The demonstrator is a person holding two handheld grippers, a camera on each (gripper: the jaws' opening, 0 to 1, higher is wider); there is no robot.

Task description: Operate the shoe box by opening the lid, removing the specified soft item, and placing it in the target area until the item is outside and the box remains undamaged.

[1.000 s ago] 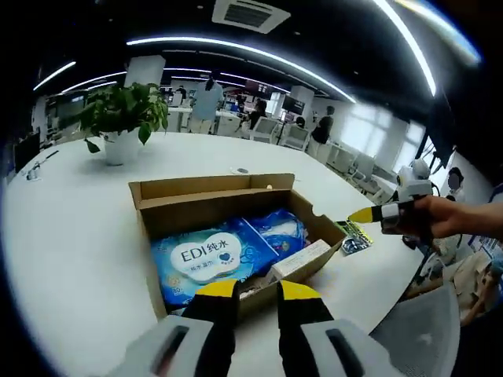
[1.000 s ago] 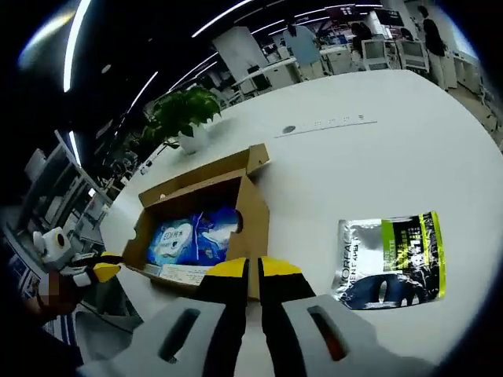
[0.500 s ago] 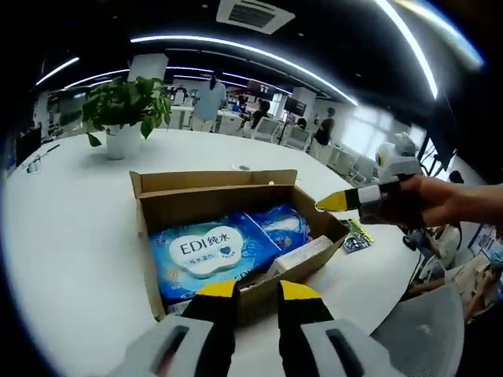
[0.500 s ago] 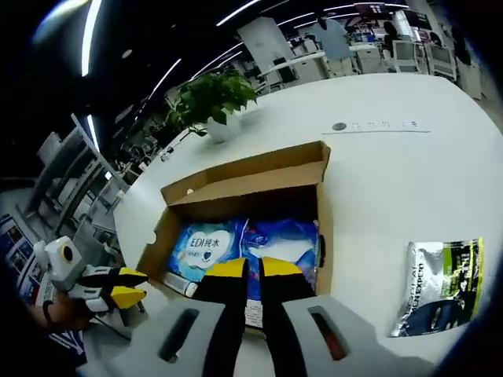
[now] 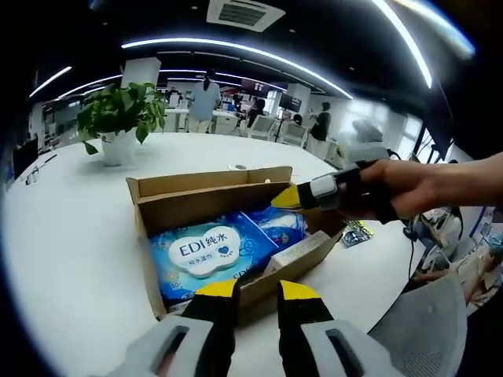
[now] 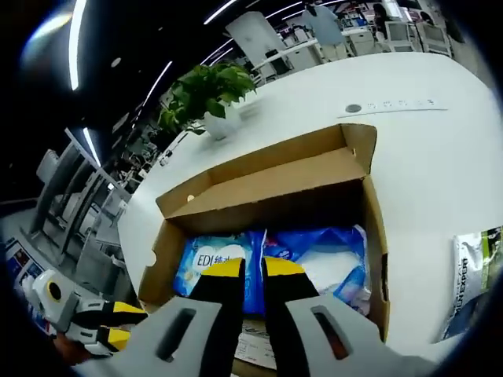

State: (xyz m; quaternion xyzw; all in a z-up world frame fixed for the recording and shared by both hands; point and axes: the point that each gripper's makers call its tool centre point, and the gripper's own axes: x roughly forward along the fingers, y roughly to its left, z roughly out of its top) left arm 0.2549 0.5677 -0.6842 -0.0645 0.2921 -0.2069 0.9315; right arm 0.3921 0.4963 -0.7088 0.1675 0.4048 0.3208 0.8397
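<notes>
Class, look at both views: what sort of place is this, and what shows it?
Probably an open-plan office: rows of desks and chairs with people behind the white table, strip ceiling lights, a ceiling air vent and a potted plant.

Left gripper view faces the shoe box point(image 5: 228, 236) from its front edge; right gripper view looks down closer above it point(image 6: 267, 196), both sharing its interior

A large white round table point(image 5: 71, 236) is seen in an open-plan office, with a potted plant point(image 5: 122, 118) in a white pot standing on it. Beyond the plant, desks, office chairs point(image 5: 295, 135) and standing people are visible. Above the plant, curved light strips point(image 5: 236, 49) and a ceiling air vent point(image 5: 242, 13) are set in a dark ceiling.
</notes>
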